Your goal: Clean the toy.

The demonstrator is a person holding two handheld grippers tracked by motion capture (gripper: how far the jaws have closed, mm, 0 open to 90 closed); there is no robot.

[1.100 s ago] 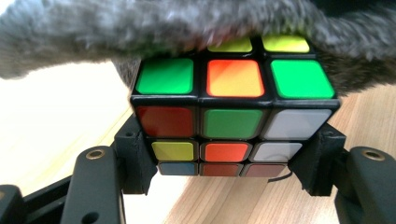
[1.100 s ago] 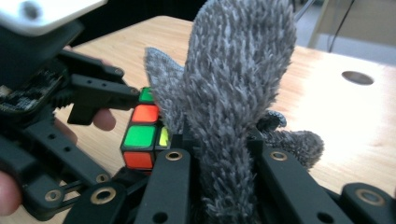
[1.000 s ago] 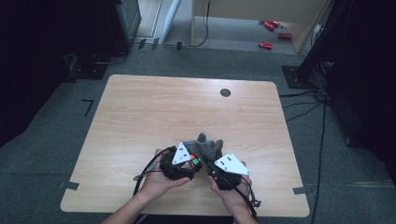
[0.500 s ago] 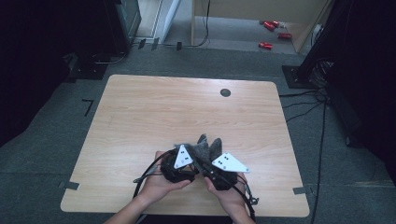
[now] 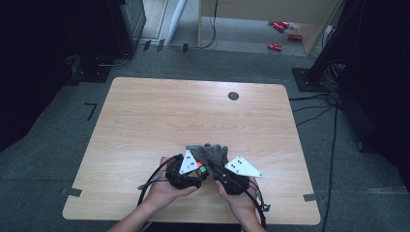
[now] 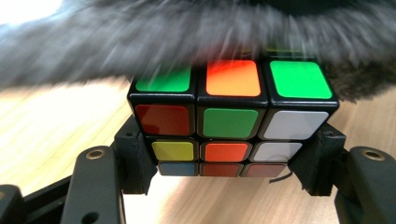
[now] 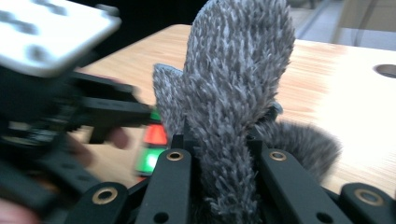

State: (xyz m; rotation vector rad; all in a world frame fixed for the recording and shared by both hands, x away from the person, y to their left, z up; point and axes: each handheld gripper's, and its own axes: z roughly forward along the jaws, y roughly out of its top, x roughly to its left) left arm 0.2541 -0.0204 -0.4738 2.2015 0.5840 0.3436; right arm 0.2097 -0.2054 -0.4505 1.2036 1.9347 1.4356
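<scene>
The left gripper [image 6: 229,186] clamps a scrambled Rubik's cube [image 6: 231,121] – directly beyond it, brushing its top face, hangs the grey fuzzy mitten [image 7: 233,102] pinched in the right gripper [image 7: 219,144].

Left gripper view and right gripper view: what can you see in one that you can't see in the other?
The left gripper view gives the puzzle cube's stickers up close, red, green, orange, yellow and white, with the left gripper clamped on its sides. The right gripper view gives the right gripper pinching a grey fuzzy mitten that stands upright. Both share the wooden table, the mitten's grey fuzz and a bit of the cube.
</scene>
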